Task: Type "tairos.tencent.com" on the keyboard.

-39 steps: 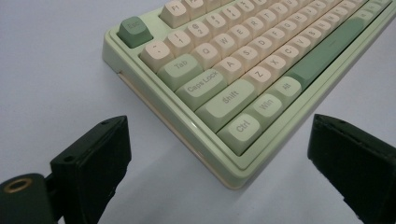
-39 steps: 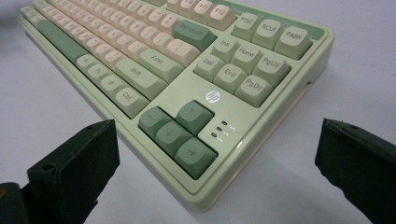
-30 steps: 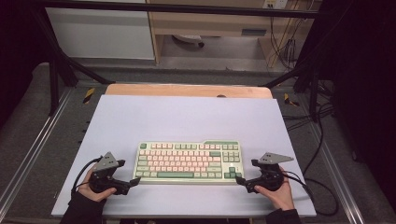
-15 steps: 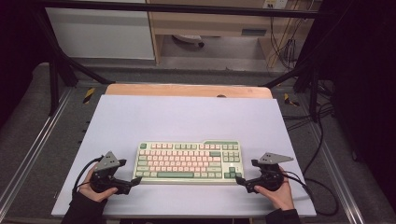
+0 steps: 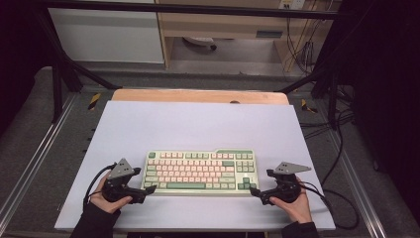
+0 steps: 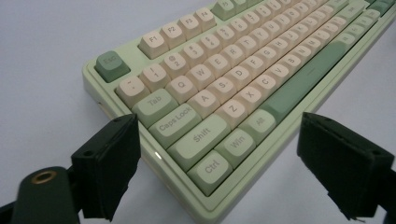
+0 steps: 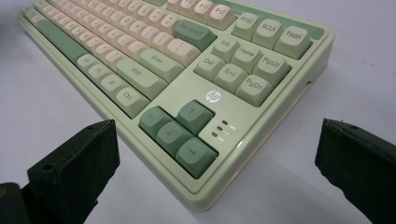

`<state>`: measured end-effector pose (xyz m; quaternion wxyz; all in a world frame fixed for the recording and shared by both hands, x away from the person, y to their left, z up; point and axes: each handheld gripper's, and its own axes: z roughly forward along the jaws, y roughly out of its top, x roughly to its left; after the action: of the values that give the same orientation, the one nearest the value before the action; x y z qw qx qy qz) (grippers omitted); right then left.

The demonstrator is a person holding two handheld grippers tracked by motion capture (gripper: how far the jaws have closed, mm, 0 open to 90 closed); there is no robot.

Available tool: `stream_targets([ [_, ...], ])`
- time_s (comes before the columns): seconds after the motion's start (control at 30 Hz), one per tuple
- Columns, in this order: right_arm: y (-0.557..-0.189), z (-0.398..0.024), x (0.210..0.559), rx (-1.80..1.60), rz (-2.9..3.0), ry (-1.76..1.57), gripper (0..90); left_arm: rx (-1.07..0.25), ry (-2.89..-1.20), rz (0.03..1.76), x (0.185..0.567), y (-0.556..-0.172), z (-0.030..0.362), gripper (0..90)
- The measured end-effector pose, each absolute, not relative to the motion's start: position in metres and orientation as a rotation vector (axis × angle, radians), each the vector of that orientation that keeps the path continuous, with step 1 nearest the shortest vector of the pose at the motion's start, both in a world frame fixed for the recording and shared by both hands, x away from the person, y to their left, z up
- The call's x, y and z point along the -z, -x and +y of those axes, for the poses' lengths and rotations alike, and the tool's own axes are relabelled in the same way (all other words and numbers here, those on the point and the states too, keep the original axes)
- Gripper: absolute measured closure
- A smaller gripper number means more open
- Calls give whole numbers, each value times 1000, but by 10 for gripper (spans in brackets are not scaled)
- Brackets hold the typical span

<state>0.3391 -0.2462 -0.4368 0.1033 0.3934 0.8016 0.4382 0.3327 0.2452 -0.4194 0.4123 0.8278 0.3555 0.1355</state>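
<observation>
A pale green plastic keyboard with cream and darker green keycaps (image 5: 200,172) lay flat on the white rectangular table mat (image 5: 198,124), toward the 6 o'clock edge in the high view, its long side running from 9 to 3 o'clock. Nothing on the mat served as a container; the keyboard sat bare on the surface.

The left gripper (image 5: 146,190), held in the person's left hand (image 5: 110,197), sat at the keyboard's 8 o'clock corner. Its jaws stood wide apart and had just been closing a little, with the keyboard's near-left corner between them but clear of both pads. The right gripper (image 5: 256,191), in the right hand (image 5: 292,203), sat at the 4 o'clock corner, its jaws spread wide on either side of that corner and gripping nothing.

The high view gave the whole layout: a wooden table edge (image 5: 198,95) at 12 o'clock beyond the mat, and black cables (image 5: 341,198) trailing off at 3 o'clock. The left gripper view brought out legends the high view blurred: the Ctrl key (image 6: 208,169) lay nearest, with Win, Alt and a long green space bar (image 6: 310,70) running toward 1 o'clock, and a green Esc key (image 6: 111,63) at 10 o'clock. The right gripper view showed the dark green arrow keys (image 7: 180,131), a small round logo (image 7: 213,96) above them, and three tiny indicator lights (image 7: 219,129) at the arrows' 3 o'clock.
</observation>
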Motion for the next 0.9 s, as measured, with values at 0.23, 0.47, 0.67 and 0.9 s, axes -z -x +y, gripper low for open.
stream_targets([
  [0.23,-339,-246,437,-1297,2365,-1164,4,-361,-2082,893,416,-335,236,241],
  [0.47,-339,-246,437,-1287,2368,-1164,4,-353,-2063,890,411,-338,230,362],
  [0.67,-339,-246,437,-1289,2366,-1163,4,-324,-2064,875,409,-340,222,455],
  [0.9,-339,-246,437,-1287,2368,-1164,4,-289,-2056,885,405,-345,216,554],
])
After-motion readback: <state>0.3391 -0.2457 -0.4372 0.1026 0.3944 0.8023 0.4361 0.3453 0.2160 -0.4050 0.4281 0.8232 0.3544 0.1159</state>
